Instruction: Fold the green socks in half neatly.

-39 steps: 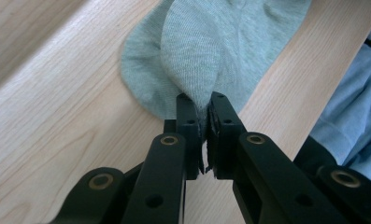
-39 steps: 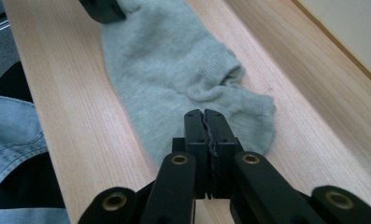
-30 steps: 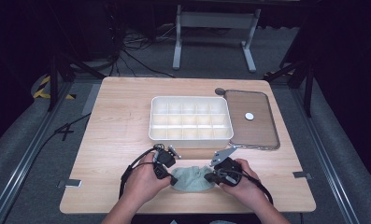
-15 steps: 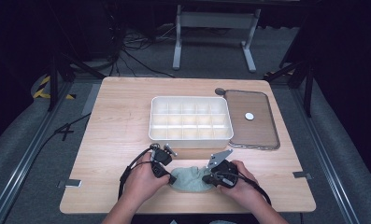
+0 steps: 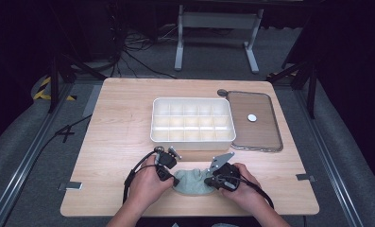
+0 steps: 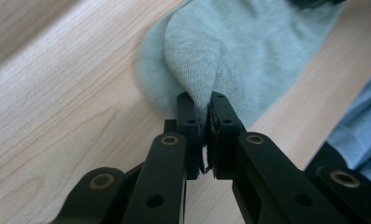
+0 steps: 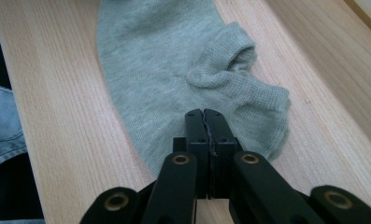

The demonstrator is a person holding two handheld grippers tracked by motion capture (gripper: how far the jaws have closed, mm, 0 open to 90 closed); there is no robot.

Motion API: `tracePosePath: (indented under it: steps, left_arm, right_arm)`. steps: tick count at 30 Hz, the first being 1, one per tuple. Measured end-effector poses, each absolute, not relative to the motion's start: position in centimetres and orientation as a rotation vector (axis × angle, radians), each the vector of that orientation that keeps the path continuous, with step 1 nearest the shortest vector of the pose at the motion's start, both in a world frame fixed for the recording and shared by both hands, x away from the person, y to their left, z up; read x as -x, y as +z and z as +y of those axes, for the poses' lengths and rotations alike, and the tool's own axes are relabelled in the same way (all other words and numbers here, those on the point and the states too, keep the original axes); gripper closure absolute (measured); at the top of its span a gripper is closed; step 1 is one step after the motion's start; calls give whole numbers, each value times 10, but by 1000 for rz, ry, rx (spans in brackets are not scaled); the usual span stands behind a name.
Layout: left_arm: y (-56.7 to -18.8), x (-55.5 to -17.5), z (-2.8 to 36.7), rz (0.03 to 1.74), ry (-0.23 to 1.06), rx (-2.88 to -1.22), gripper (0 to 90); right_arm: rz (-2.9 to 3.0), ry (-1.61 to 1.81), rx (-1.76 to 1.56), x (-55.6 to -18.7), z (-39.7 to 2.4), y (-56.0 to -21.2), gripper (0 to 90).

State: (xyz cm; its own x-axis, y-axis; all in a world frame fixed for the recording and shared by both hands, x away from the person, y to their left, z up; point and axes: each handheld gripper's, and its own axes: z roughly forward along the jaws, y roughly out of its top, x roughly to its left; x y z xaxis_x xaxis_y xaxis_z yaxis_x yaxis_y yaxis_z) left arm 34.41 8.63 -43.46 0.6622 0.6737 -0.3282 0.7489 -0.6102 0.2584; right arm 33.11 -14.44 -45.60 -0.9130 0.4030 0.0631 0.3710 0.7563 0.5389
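A grey-green ankle sock (image 5: 192, 183) lies flat near the table's front edge, between two hands. My left gripper (image 5: 174, 178) is at its left end. In the left gripper view its jaws (image 6: 203, 100) have just been closing and now pinch a raised fold of the sock (image 6: 211, 42). My right gripper (image 5: 208, 181) is at the sock's right end. In the right gripper view its jaws (image 7: 204, 114) are pressed together on the sock (image 7: 164, 70) near the ribbed cuff, with a thin layer of fabric between the pads.
A white box with several compartments (image 5: 192, 142) stands behind the hands at mid-table. Right of it lies a brown see-through lid (image 5: 263, 137) with a small white disc (image 5: 252, 117). A dark round thing (image 5: 222, 92) sits at the lid's far corner. Bare wooden table (image 5: 114, 137) spreads to the left.
The left gripper shifted slightly at the sock's left end. The right hand and the sock stayed where they were.
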Motion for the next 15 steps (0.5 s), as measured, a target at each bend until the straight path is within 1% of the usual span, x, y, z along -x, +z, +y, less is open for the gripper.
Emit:
tracePosePath:
  steps: [9,10,13,15]
  left_arm:
    - [-430,-344,82,1106,-204,-2536,846]
    - [-432,-345,82,1121,-210,-2527,822]
    - [-438,-347,82,1163,-219,-2522,692]
    - [-441,-348,81,1171,-226,-2521,661]
  right_arm:
    - [2886,868,-639,-330,-144,-456,900]
    - [2885,869,-641,-330,-145,-456,900]
    - [2885,879,-648,-330,-145,-456,900]
    - [2884,879,-647,-330,-145,-456,900]
